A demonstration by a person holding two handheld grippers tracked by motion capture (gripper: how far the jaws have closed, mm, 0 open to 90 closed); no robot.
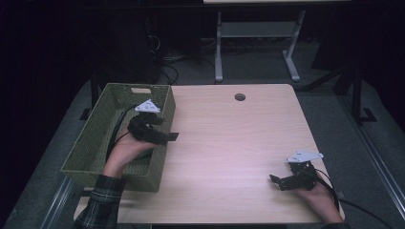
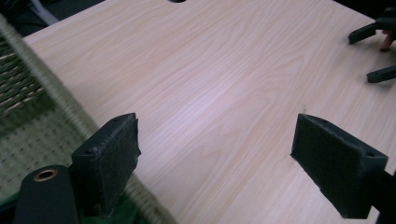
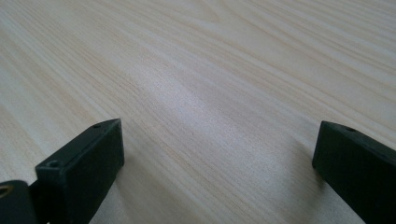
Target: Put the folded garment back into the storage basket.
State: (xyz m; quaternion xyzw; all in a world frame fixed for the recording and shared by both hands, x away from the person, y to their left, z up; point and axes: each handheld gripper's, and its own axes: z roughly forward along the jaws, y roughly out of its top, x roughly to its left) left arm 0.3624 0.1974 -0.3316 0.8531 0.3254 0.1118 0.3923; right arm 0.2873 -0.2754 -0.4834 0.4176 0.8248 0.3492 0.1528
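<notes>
A green woven basket (image 1: pixel 100 125) stands on the left end of the light wooden table (image 1: pixel 229 143). A person's left hand reaches into it and holds my left gripper (image 1: pixel 170 137) over the basket's right rim (image 2: pixel 51 93), jaws pointing right across the table. In the left gripper view this gripper (image 2: pixel 217 135) is wide open with bare wood between the pads. My right gripper (image 1: pixel 276 181) rests low near the table's front right corner, pointing left. Its jaws (image 3: pixel 219 135) stand wide open over bare wood, and it appears far off as the right gripper (image 2: pixel 363 57).
A round cable hole (image 1: pixel 239 97) sits near the table's far edge. Behind the table a grey desk frame (image 1: pixel 218 52) stands on the floor beside loose cables (image 1: pixel 167 67). The basket overhangs the table's front left corner. Dark floor surrounds the table.
</notes>
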